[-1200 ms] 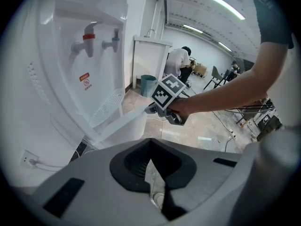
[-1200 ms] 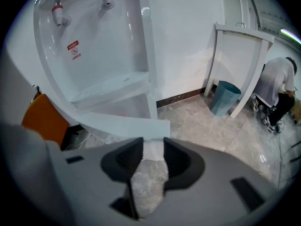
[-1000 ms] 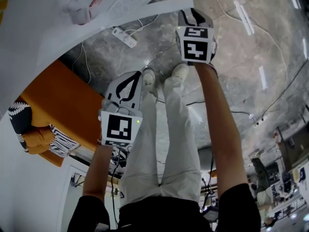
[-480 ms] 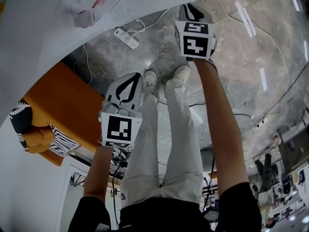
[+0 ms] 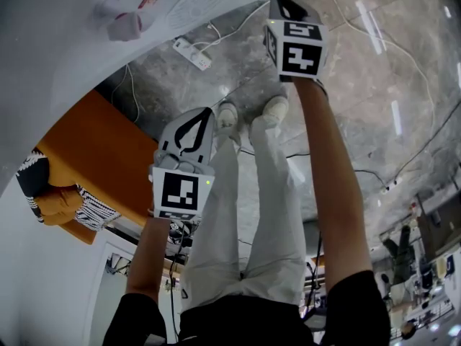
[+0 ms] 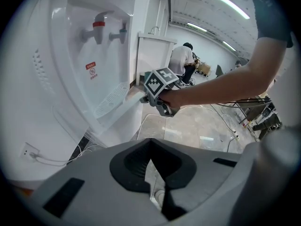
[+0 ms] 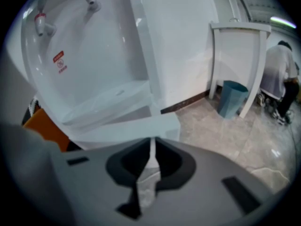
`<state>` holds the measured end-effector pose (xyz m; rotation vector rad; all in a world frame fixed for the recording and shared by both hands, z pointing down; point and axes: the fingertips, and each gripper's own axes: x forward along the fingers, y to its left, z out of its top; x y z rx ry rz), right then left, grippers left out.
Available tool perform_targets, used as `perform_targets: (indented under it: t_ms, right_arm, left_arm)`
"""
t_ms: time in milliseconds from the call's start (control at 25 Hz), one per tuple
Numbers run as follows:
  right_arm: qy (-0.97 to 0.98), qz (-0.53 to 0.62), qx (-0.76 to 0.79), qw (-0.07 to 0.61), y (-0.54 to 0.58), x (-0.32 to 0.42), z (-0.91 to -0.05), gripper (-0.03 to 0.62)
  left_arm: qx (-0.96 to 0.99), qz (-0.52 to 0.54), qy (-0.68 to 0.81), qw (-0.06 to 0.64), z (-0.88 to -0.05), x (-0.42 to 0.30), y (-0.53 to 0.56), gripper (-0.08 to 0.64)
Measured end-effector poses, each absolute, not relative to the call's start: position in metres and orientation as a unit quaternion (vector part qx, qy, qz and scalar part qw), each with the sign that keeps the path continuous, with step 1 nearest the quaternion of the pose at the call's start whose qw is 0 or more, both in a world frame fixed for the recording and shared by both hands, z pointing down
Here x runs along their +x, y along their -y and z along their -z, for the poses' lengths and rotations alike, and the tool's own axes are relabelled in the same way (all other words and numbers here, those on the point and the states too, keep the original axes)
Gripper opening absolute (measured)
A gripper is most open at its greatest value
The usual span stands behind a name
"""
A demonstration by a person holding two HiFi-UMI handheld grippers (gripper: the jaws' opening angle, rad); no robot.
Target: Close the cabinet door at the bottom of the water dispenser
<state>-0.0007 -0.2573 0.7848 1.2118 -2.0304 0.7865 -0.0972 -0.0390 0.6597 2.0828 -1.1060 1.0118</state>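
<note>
A big open workroom or lab hall: polished stone floor [image 5: 346, 107] strewn with cables [image 5: 374, 42] and a power strip [image 5: 191, 54], long ceiling lights [image 6: 230, 4], a water dispenser [image 6: 70, 55], an orange sofa [image 5: 94, 157], another person [image 6: 180, 60] working far back.

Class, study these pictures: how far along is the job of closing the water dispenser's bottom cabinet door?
Done: the right gripper is at the cabinet door. In hand: its jaws have just been closing and pinch the door's thin edge. Left: swinging the door shut against the water dispenser; in the left gripper view it stands well out from the body. The left gripper hangs idle and empty.
</note>
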Motion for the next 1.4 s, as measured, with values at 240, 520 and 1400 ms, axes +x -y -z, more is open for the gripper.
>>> perform_targets:
  t_ms: [240,520,1400]
  right_arm:
    - [0.780,-0.302,0.447,0.316,0.257,-0.019,-0.791,0.052]
    - [0.784,-0.298,0.445,0.313,0.266,-0.029,-0.789,0.052]
    - [0.792,-0.301,0.449,0.284,0.290,-0.056,-0.791,0.052]
  left_arm:
    - [0.773,-0.379,0.422,0.284,-0.663,-0.104,0.044,0.011]
    - [0.770,-0.379,0.427,0.285,-0.663,-0.107,0.048,0.011]
    - [0.760,-0.379,0.440,0.291,-0.664,-0.121,0.046,0.011]
